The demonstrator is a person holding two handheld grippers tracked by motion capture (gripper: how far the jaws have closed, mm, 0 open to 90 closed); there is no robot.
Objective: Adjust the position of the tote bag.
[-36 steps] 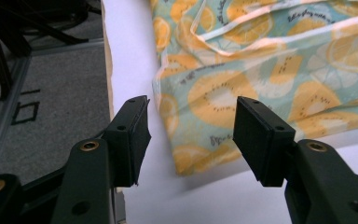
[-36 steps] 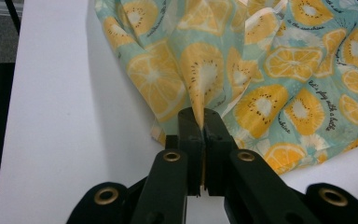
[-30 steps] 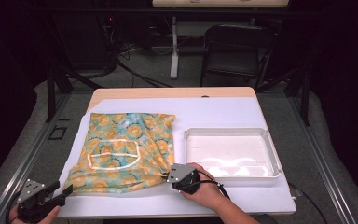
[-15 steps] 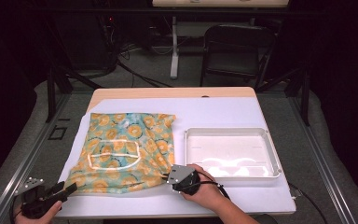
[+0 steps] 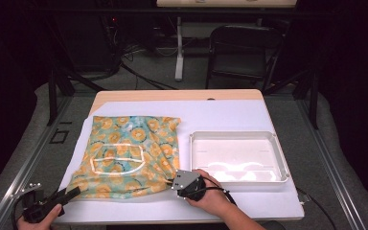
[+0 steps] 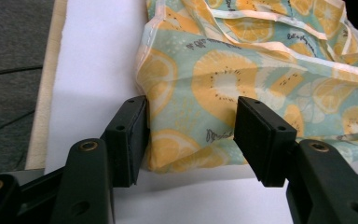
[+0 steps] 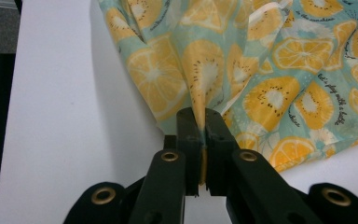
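The cloth [image 5: 128, 155], printed with orange slices, lies at centre left of the high view on the white sheet [image 5: 230, 115], left of the empty tray [image 5: 238, 157]. At lower centre the right gripper [image 5: 175, 181] meets the cloth's lower right corner, but its jaws are too small there to read. The right gripper view settles it: the jaws are clamped together on a pinched fold of cloth [image 7: 242, 70], which rises from between the pads. In the high view the left gripper [image 5: 72, 192] sits at lower left, by the cloth's lower left corner. The left gripper view shows its jaws apart, straddling that corner [image 6: 196, 140] without pressing on it. Compared with a second ago, the left gripper has edged right, toward the cloth; the right one has not shifted.
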